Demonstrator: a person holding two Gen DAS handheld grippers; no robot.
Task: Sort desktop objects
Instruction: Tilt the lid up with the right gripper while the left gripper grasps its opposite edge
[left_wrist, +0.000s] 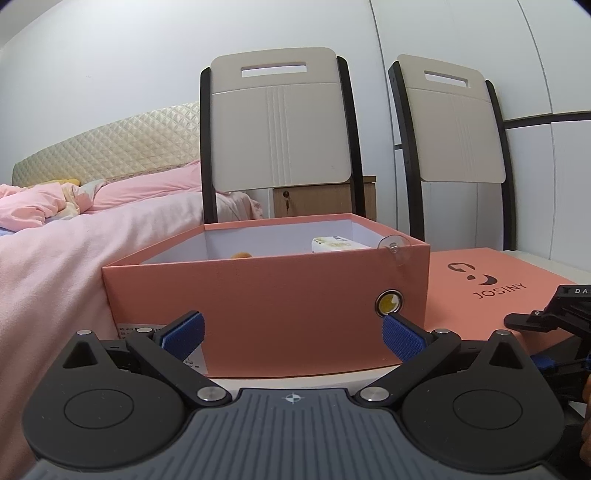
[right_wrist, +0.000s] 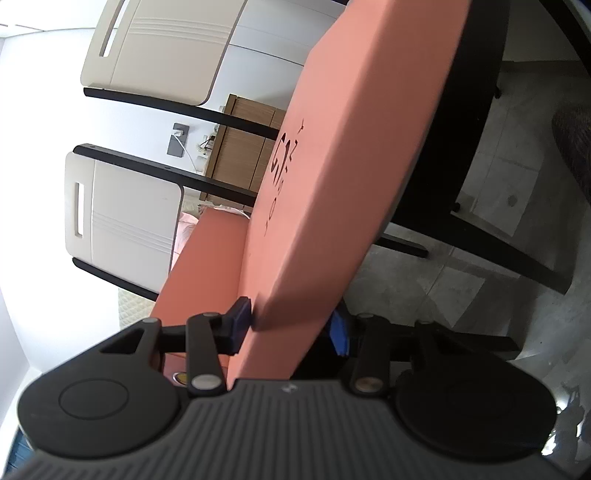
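While the left gripper (left_wrist: 293, 334) sits spread wide just short of the open salmon box (left_wrist: 258, 291), the right gripper (right_wrist: 291, 328) pinches the lid's (right_wrist: 332, 177) edge, so next it probably swings left onto the box.

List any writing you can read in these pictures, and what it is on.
"JOSINY", under a logo mark: on the pink box lid.
"DA", cut off by the frame edge: on the right gripper.
Small print on the white sticker, low on the open pink box: too small to read.
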